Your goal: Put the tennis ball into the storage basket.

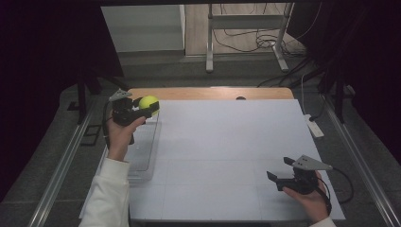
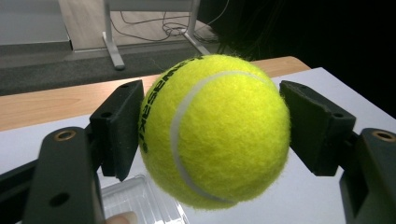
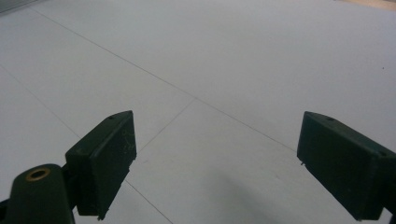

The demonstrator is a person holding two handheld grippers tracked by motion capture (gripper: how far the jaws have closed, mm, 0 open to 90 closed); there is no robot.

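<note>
- Presently held: tennis ball [image 2: 215, 130], bright yellow-green, fuzzy felt nap, one curved white seam across the face, black printed lettering along the side next to one pad.
- Clamped between both black pads of the left gripper [image 2: 212, 133], one pad pressed to each side; lifted clear of the surface.
- In the high view, ball [image 1: 149, 102] at the far left of the table [image 1: 227, 142], above the far end of a clear plastic tray [image 1: 144, 156], near the bare wooden strip along the table's back edge.
- Left gripper [image 1: 142, 109] raised in the person's left hand [image 1: 119, 135], white sleeve [image 1: 108, 196] below.
- Tray rim [image 2: 135, 198] visible under the ball, transparent, ribbed.
- Right gripper [image 1: 279, 176] at the near right, low over the white sheet, jaws spread wide apart, nothing between them.
- Same gripper's own view [image 3: 215, 163]: two black pads well apart, plain white surface with thin lines beyond.
</note>
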